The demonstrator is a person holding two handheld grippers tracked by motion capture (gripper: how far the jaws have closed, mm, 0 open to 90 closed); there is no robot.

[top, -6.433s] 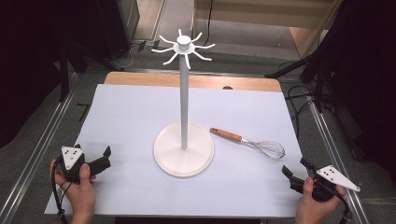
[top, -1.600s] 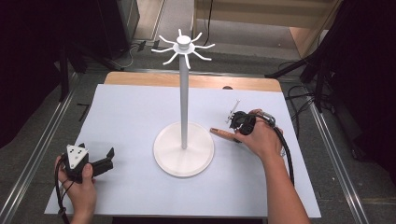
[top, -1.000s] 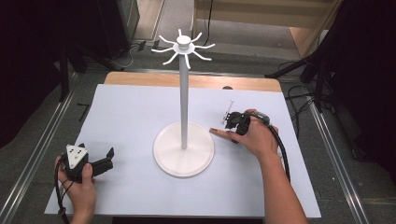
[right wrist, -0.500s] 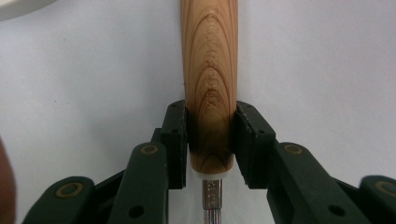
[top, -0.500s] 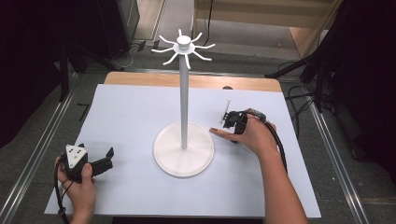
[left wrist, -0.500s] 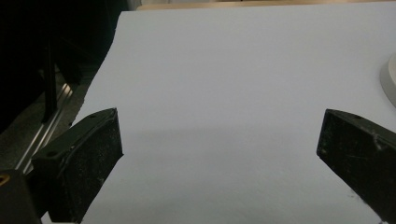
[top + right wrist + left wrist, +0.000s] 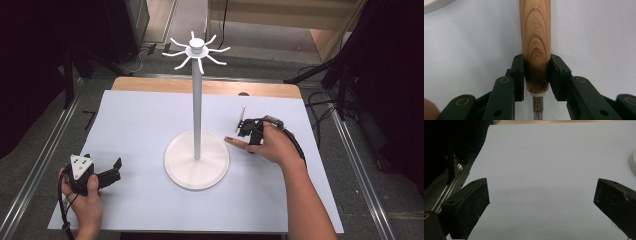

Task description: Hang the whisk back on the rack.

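Since the earlier frame the right gripper (image 7: 536,72) has reached the whisk (image 7: 535,37) beside the stand (image 7: 197,160), clamping its wooden handle; the left gripper (image 7: 541,202) rests with jaws apart.

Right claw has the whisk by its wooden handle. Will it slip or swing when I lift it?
Probably holds: the right claw clamps both flanks of the whisk. The handle looks smooth, rounded and tapered, so it could twist. The grip sits near the metal neck, so the wire end may swing; likely light.
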